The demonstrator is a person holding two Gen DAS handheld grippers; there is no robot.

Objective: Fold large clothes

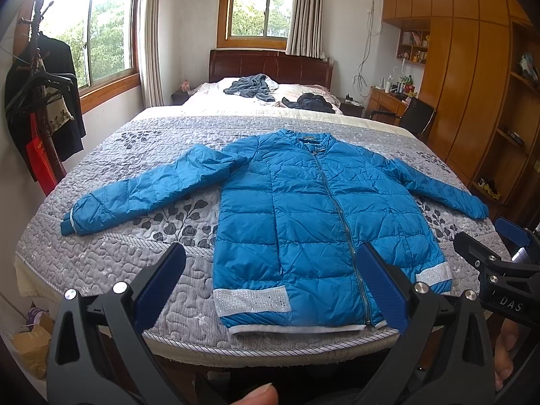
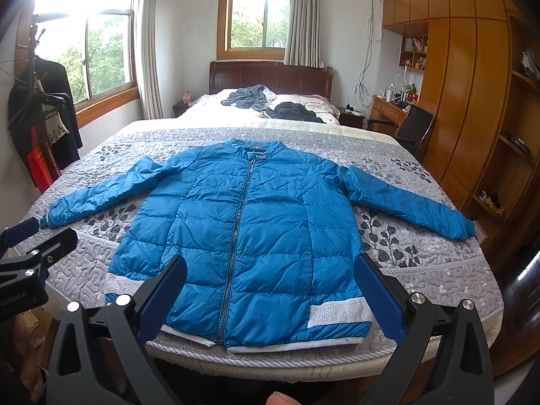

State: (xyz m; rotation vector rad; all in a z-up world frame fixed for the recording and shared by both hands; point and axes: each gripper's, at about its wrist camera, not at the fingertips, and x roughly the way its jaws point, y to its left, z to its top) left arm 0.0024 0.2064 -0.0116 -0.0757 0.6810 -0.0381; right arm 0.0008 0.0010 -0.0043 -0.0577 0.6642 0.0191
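Note:
A blue quilted jacket [image 1: 303, 222] [image 2: 249, 233] lies flat, front up and zipped, on the bed, with both sleeves spread out sideways and its hem at the near edge. My left gripper [image 1: 270, 283] hovers open in front of the hem, nothing between its blue pads. My right gripper [image 2: 270, 290] is likewise open and empty, just short of the hem. In the left wrist view the right gripper [image 1: 489, 246] shows at the right edge; in the right wrist view the left gripper [image 2: 33, 236] shows at the left edge.
The bed carries a grey leaf-patterned quilt [image 1: 135, 175] [image 2: 422, 236]. Dark and grey clothes [image 1: 253, 87] lie near the headboard. A coat rack [image 1: 40, 101] stands at the left. Wooden wardrobes [image 2: 472, 101], a desk and a chair [image 2: 415, 125] line the right. Cardboard boxes [image 1: 30, 347] sit on the floor.

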